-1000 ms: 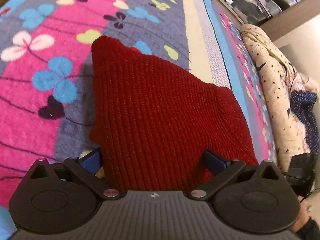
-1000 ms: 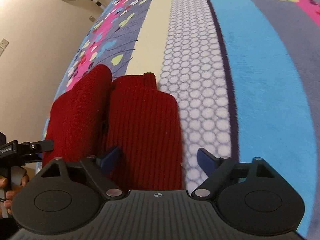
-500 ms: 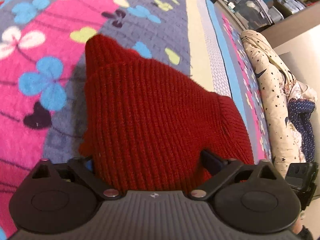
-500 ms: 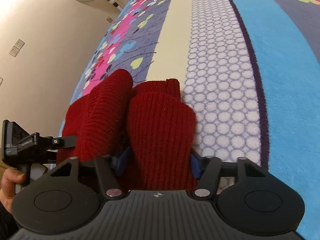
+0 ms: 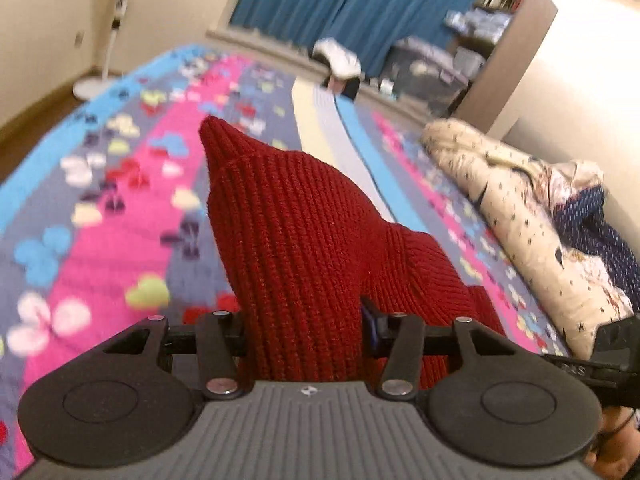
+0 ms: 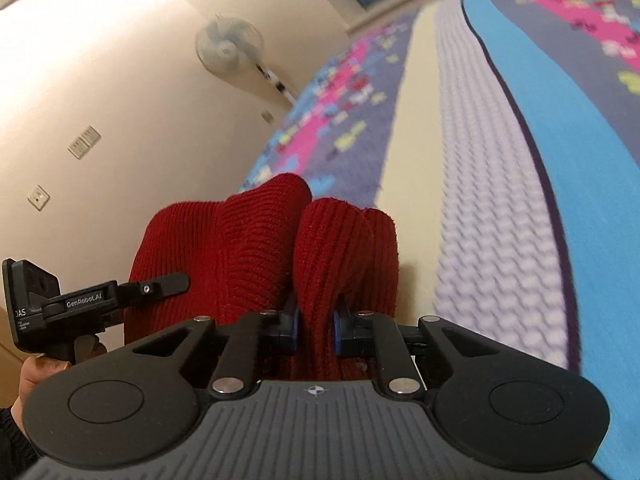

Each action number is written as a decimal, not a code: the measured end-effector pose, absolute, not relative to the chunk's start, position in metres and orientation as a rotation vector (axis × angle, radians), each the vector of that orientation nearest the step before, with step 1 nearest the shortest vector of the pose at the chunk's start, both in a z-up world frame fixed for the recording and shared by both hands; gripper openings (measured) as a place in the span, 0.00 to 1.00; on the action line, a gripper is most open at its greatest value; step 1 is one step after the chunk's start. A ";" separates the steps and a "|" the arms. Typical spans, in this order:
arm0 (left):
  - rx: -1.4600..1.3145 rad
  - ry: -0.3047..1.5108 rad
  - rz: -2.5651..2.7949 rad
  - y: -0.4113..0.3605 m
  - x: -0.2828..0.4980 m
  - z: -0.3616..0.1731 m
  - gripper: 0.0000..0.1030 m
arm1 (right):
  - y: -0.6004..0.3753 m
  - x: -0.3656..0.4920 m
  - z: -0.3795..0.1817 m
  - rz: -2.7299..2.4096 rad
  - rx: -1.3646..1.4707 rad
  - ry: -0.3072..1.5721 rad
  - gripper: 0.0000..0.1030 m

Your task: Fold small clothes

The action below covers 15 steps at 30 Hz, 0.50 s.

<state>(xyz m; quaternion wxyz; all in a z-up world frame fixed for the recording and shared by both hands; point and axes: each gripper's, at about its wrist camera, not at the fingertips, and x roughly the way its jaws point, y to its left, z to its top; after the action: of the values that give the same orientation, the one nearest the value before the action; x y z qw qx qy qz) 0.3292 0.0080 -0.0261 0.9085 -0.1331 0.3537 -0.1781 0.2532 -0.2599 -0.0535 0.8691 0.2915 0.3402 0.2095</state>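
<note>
A red knitted garment [image 5: 288, 220] lies on the striped bed blanket [image 5: 100, 240], its near edge raised. In the left wrist view my left gripper [image 5: 304, 328] has its jaws closing, a thick bunch of the red knit filling the gap and pressed by both pads. The right wrist view shows my right gripper [image 6: 316, 328] with jaws closing too, pinching a narrow fold of the same red garment [image 6: 248, 240] between its blue pads [image 6: 291, 326]. The left gripper's body [image 6: 80, 304] appears at the left there, held by a hand [image 6: 32, 372].
A pile of cream star-print clothing [image 5: 520, 220] and navy dotted cloth [image 5: 596, 232] lies on the right of the bed. A standing fan [image 6: 228, 46] is by the wall. Blue curtains [image 5: 340, 4] and shelves [image 5: 480, 32] stand beyond the bed's far end.
Both grippers went from wide open around the red knit to closed on it. Both have risen and tilted up, lifting the garment's near edge off the blanket.
</note>
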 end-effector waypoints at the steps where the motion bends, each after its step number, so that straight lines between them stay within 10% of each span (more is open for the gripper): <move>1: -0.285 0.707 -0.357 0.011 0.331 -0.025 0.53 | -0.259 0.254 -0.050 0.444 0.610 0.684 0.15; 12: -0.289 0.690 -0.208 0.023 0.319 -0.014 0.58 | -0.253 0.272 -0.049 0.159 0.443 0.652 0.25; 15: -0.298 0.699 -0.333 0.015 0.308 -0.010 0.70 | -0.253 0.264 -0.038 0.267 0.475 0.628 0.43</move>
<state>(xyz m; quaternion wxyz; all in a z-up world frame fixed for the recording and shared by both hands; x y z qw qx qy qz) 0.3080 0.0154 -0.0102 0.9152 -0.1449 0.3396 -0.1617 0.2637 -0.2530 -0.0382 0.9147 0.2309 0.3052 0.1296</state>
